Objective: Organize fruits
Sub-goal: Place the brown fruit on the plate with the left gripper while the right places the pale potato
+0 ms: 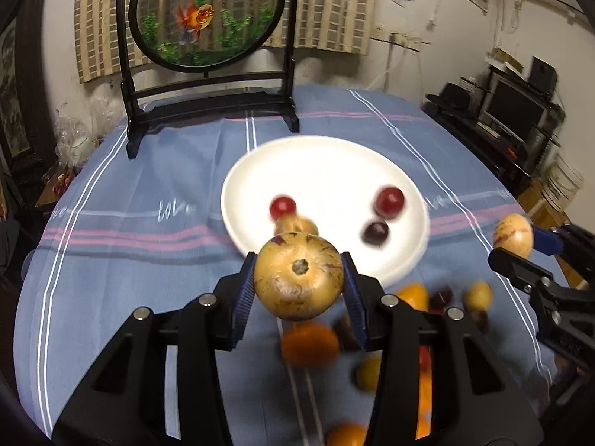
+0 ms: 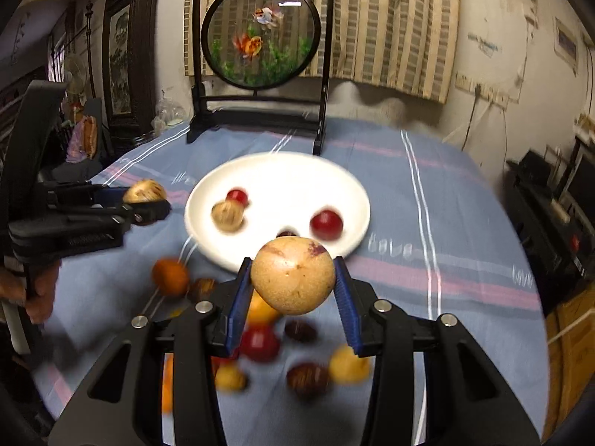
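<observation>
My left gripper [image 1: 298, 286] is shut on a yellow-brown speckled fruit [image 1: 297, 277], held above the cloth just short of the white plate [image 1: 327, 163]. My right gripper [image 2: 293, 282] is shut on a similar tan fruit [image 2: 292, 275], also near the plate's [image 2: 279, 171] front rim. The plate holds two red fruits [image 1: 388, 202], a dark one [image 1: 375, 233] and a speckled one [image 2: 227, 215]. Several loose orange, yellow, red and dark fruits [image 2: 260, 342] lie on the cloth under both grippers. Each gripper shows in the other's view, the right [image 1: 515, 245] and the left [image 2: 143, 199].
A black-framed round goldfish screen [image 1: 208, 15] stands on the blue striped tablecloth [image 1: 130, 260] behind the plate. The table edge drops off at right toward black shelving with electronics [image 1: 513, 111]. Clutter and a fan stand beyond the left edge [image 2: 76, 74].
</observation>
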Demonstrator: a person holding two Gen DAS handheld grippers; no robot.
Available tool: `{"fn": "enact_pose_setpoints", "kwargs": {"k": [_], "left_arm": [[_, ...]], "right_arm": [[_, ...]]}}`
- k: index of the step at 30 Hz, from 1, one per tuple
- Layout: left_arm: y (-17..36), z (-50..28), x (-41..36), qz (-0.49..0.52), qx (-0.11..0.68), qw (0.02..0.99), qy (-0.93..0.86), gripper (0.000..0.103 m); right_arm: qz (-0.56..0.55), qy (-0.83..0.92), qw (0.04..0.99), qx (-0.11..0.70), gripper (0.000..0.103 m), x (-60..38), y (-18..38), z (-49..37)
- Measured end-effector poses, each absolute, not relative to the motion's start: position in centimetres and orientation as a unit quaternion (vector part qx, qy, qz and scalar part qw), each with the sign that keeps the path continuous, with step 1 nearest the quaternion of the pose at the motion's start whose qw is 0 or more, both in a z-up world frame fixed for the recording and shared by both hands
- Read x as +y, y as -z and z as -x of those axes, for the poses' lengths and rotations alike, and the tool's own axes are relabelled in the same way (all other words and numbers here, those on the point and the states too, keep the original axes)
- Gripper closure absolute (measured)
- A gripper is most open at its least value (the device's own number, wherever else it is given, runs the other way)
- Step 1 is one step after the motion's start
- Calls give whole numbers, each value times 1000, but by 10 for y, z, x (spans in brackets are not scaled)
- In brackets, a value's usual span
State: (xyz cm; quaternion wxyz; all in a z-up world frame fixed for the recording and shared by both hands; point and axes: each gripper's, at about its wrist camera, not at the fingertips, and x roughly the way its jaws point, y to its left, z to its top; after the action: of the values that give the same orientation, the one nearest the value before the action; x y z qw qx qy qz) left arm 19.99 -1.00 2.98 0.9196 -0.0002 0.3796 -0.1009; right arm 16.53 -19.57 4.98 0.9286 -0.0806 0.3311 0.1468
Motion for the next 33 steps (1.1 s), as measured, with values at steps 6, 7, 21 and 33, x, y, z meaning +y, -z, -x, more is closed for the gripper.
{"fn": "enact_pose_setpoints", "kwargs": {"k": [6,7,21,33], "left_arm": [[-14,-266,-11,11,407,911,68,58],[-12,-273,-11,8,409,910,66,58],[18,-334,-6,16,441,897,32,33],[-15,-280,-6,-5,395,918,27,18]], "right_arm": [[98,-162,913,362,60,-160,-30,-241],[98,-163,911,367,60,-157,-27,-249],[104,-152,883,433,56,-130,23,-312],[43,-137,909,391,44,-175,-16,-257]]}}
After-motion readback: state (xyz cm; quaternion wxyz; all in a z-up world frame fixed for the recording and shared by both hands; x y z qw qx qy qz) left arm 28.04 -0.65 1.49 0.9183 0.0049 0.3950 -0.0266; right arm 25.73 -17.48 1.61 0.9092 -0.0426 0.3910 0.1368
